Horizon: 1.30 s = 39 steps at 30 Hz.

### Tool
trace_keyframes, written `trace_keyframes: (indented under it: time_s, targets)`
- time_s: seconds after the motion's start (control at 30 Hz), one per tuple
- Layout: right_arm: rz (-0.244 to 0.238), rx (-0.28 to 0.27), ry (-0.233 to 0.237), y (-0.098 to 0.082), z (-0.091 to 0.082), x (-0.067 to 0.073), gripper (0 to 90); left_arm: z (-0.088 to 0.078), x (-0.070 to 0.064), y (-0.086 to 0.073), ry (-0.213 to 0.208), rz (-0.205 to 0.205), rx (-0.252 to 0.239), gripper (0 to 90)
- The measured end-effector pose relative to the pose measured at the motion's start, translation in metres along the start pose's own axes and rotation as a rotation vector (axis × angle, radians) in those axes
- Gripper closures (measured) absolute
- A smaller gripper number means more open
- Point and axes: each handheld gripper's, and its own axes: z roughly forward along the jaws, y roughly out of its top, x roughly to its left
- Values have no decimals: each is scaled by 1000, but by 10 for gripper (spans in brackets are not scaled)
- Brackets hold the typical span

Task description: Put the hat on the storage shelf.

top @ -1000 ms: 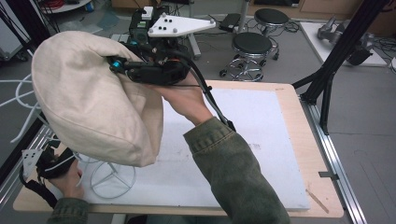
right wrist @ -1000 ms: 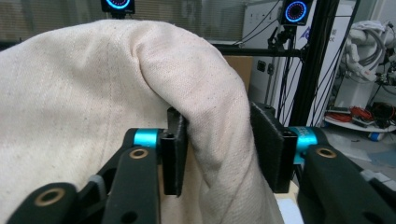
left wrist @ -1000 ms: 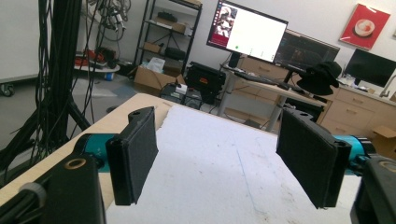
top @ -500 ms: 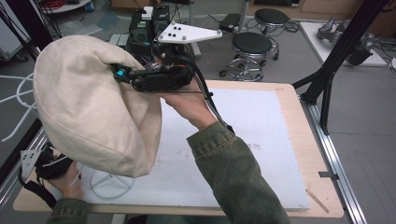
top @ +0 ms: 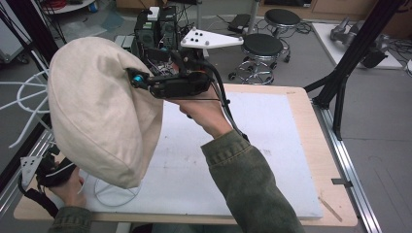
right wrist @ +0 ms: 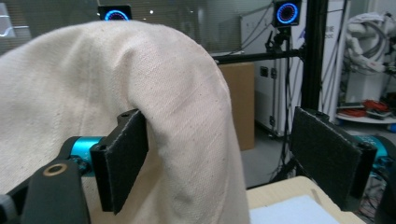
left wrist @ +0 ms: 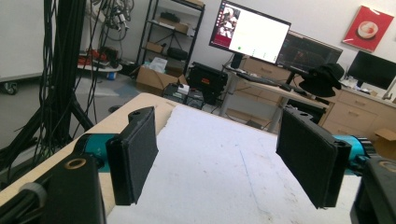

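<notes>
**Right jaws let go of the cloth cover, left idle at counter edge**

Right hand-held gripper (top: pixel 135 79): jaws have just been opening and now stand wide apart. In the right gripper view a fold of the cream cloth cover (right wrist: pixel 140 116) lies between them, against the left pad (right wrist: pixel 122 156); the right pad (right wrist: pixel 327 156) is well clear of it, so nothing is clamped. Grey three-cornered plate (top: pixel 211 39) sits on top of this gripper, cable trailing back along the green sleeve (top: pixel 252 184).

The cover (top: pixel 99 109) bulges out ahead of the right gripper's tips and hangs down below them, draped over a white wire stand (top: pixel 114 194) whose ring base rests on the white mat (top: pixel 233 155) on the counter (top: pixel 316 141).

Left hand-held gripper (left wrist: pixel 229 161): jaws wide apart, nothing between them, only bare mat ahead. In the high view it sits low, below and behind the cover's bottom edge, held at the counter's near corner (top: pixel 51 170)
</notes>
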Motion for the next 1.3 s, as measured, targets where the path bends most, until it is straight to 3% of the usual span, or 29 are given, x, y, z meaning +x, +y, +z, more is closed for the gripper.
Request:
trace_keyframes:
  time_s: [0.53,0.8,1.17,1.3]
  targets:
    - [40,-28,-20,-17,-19,-14,184,0,-1,0,-1,2,2,290]
    - [58,-44,-72,-30,-33,-22,181,0,0,0,0,3,2,289]
    - [65,-41,-218,-50,-63,-32,159,-1,-1,0,-2,6,0,289]
    - [45,9,-308,-61,-71,-31,154,-1,-1,0,-1,3,-2,290]
